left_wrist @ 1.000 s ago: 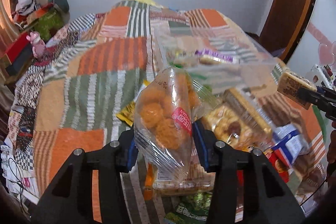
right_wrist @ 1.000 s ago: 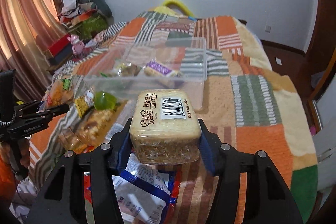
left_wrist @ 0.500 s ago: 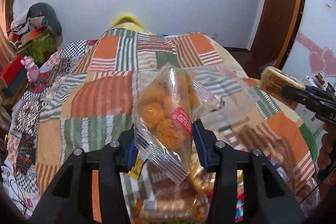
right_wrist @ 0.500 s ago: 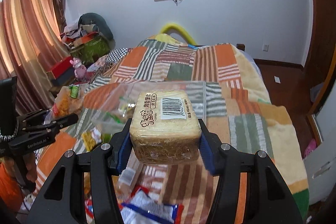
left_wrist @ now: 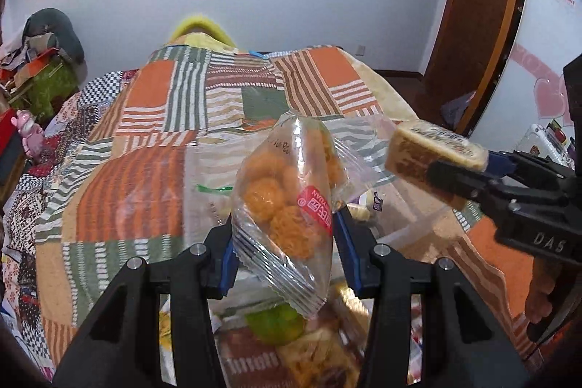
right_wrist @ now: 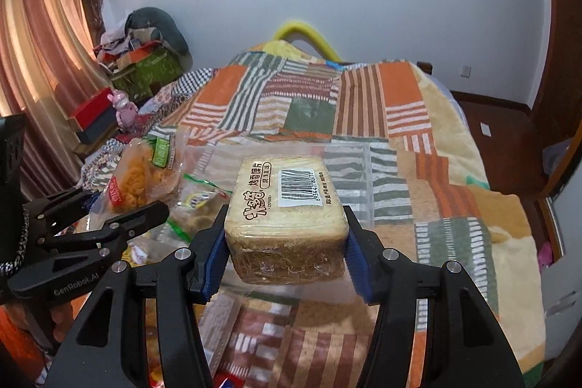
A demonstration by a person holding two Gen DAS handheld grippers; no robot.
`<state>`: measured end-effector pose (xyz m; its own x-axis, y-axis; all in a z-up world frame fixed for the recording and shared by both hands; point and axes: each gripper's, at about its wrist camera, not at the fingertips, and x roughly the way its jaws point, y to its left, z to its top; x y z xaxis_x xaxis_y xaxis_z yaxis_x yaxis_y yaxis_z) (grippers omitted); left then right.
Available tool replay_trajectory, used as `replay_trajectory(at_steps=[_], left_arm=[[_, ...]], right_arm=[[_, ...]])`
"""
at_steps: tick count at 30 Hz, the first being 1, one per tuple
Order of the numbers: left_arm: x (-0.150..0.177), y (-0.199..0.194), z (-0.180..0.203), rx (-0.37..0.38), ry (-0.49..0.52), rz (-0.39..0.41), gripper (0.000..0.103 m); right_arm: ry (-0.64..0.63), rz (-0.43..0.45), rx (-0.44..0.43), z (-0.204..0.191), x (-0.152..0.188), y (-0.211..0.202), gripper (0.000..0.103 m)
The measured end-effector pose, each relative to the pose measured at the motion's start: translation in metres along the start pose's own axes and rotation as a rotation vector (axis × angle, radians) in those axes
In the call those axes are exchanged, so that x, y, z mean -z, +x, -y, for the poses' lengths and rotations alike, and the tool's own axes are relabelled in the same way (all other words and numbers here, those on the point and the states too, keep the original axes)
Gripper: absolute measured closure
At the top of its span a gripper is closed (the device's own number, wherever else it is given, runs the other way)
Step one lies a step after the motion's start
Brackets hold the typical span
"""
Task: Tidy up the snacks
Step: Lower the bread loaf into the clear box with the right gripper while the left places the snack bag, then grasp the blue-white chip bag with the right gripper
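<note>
My left gripper (left_wrist: 287, 235) is shut on a clear bag of orange puff balls (left_wrist: 287, 202) and holds it upright above the bed. The bag also shows in the right wrist view (right_wrist: 134, 180). My right gripper (right_wrist: 285, 235) is shut on a wrapped tan bread block with a barcode (right_wrist: 287, 206), which also shows in the left wrist view (left_wrist: 433, 155). A clear plastic bin (right_wrist: 349, 173) sits on the patchwork blanket just beyond both grippers, with a few snack packets (right_wrist: 200, 199) inside. Both held snacks hover near the bin's front.
More loose snacks lie below the grippers, among them a green packet (left_wrist: 276, 322). The patchwork blanket (right_wrist: 363, 97) covers the bed. A shelf with clutter and a pink toy (right_wrist: 125, 108) stands at the left, a wooden door (left_wrist: 476, 6) at the right.
Both grippers have risen and moved forward with their snacks, closer together, toward the clear bin. The loose snack pile has dropped lower in both views.
</note>
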<state>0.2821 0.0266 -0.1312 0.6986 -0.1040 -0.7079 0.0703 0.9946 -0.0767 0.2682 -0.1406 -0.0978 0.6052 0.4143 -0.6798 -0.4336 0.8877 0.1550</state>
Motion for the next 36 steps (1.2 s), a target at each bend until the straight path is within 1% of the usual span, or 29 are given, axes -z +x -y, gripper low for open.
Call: replay_trajectory(at_steps=[5, 10, 17, 18, 19, 23, 27, 30, 36], left_arm=[[-0.005, 0.028, 0.005, 0.002, 0.009, -0.044, 0.056], [-0.007, 0.052, 0.007, 0.006, 0.010, -0.087, 0.055], [-0.006, 0.072, 0.005, 0.024, -0.010, -0.130, 0.053], [-0.005, 0.072, 0.005, 0.023, -0.009, -0.133, 0.050], [-0.004, 0.073, 0.005, 0.024, -0.006, -0.134, 0.050], [-0.002, 0.068, 0.007, 0.008, 0.015, -0.122, 0.047], [-0.003, 0.051, 0.007, 0.000, 0.018, -0.093, 0.043], [-0.004, 0.031, 0.007, -0.014, 0.019, -0.062, 0.037], [-0.001, -0.013, 0.004, -0.046, 0.028, -0.015, 0.030]], right_arm=[[-0.005, -0.047, 0.016, 0.004, 0.000, 0.022, 0.050], [-0.005, -0.080, 0.020, 0.008, 0.002, 0.034, 0.050], [-0.003, -0.113, 0.016, 0.009, 0.003, 0.045, 0.050], [-0.006, -0.113, 0.019, 0.009, 0.004, 0.044, 0.050], [-0.007, -0.110, 0.020, 0.009, 0.004, 0.043, 0.050], [-0.003, -0.099, 0.013, 0.009, 0.002, 0.037, 0.050], [-0.004, -0.087, -0.004, 0.010, 0.000, 0.027, 0.049], [-0.017, -0.067, -0.003, 0.009, 0.000, 0.012, 0.046], [-0.036, -0.025, -0.017, 0.003, 0.005, -0.025, 0.043]])
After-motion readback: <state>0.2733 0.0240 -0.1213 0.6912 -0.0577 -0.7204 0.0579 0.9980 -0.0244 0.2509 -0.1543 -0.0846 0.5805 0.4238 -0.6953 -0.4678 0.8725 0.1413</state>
